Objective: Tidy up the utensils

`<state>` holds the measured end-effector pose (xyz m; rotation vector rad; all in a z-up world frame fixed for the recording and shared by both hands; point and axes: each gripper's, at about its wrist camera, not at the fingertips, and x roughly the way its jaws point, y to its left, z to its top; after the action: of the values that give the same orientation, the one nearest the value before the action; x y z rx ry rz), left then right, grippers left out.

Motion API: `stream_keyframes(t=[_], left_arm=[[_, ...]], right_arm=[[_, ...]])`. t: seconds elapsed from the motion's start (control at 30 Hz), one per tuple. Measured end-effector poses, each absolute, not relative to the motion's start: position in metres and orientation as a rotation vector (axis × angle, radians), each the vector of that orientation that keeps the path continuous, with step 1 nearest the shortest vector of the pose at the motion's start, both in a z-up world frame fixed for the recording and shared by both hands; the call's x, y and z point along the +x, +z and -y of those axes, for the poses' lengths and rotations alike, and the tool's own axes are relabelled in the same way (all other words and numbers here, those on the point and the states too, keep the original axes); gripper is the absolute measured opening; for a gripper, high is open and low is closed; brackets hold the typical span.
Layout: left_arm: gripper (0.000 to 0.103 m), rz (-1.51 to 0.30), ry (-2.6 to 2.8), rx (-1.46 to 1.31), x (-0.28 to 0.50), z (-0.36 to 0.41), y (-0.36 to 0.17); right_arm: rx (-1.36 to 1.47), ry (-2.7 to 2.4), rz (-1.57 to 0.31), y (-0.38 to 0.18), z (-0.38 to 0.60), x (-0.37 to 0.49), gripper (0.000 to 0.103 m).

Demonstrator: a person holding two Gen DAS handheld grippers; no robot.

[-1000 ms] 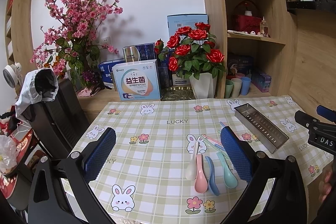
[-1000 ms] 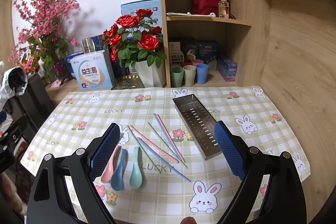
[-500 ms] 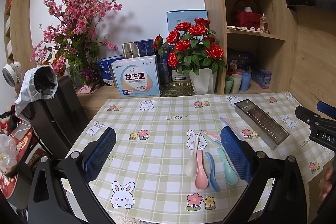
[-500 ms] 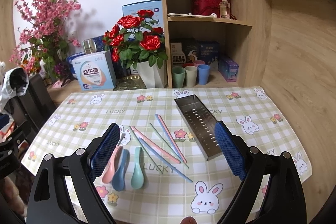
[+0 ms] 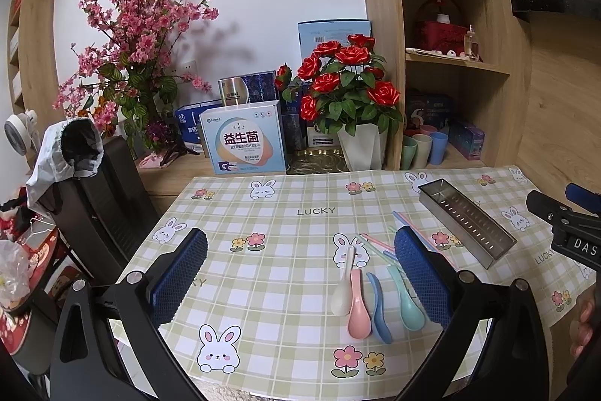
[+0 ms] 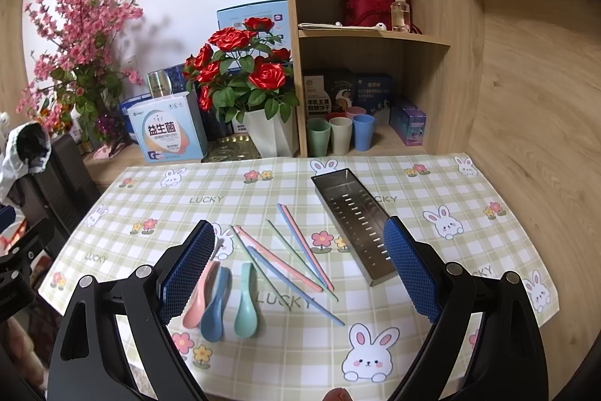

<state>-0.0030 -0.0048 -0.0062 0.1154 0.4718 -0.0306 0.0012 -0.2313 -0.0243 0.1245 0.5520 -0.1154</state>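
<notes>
Several spoons lie side by side on the checked tablecloth: white (image 5: 342, 282), pink (image 5: 357, 310), blue (image 5: 378, 310) and green (image 5: 407, 303). In the right wrist view I see the pink spoon (image 6: 198, 299), blue spoon (image 6: 215, 310) and green spoon (image 6: 246, 307). Several pastel chopsticks (image 6: 289, 254) lie crossed to their right. A perforated steel tray (image 6: 353, 217) lies further right; it also shows in the left wrist view (image 5: 465, 222). My left gripper (image 5: 300, 277) is open and empty above the table's near edge. My right gripper (image 6: 300, 269) is open and empty above the chopsticks.
A rose pot (image 6: 270, 134), a blue-white box (image 6: 167, 134) and a blossom plant (image 5: 131, 62) stand behind the table. Cups (image 6: 340, 134) and boxes fill the wooden shelf (image 6: 375, 36). A black chair (image 5: 94, 190) stands at the left.
Both grippers have risen and tilted a little, so the table sits lower in both views. Nothing on the table has moved.
</notes>
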Motion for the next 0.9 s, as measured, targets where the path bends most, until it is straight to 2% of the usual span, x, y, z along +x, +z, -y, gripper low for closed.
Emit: stream_keyframes(t=[0.9], left_arm=[[0.098,-0.467,-0.029,0.114,-0.0067,0.0030,-0.0049]], right_arm=[[0.127,-0.115,-0.553,-0.0246,0.2315,0.0010,0.088]])
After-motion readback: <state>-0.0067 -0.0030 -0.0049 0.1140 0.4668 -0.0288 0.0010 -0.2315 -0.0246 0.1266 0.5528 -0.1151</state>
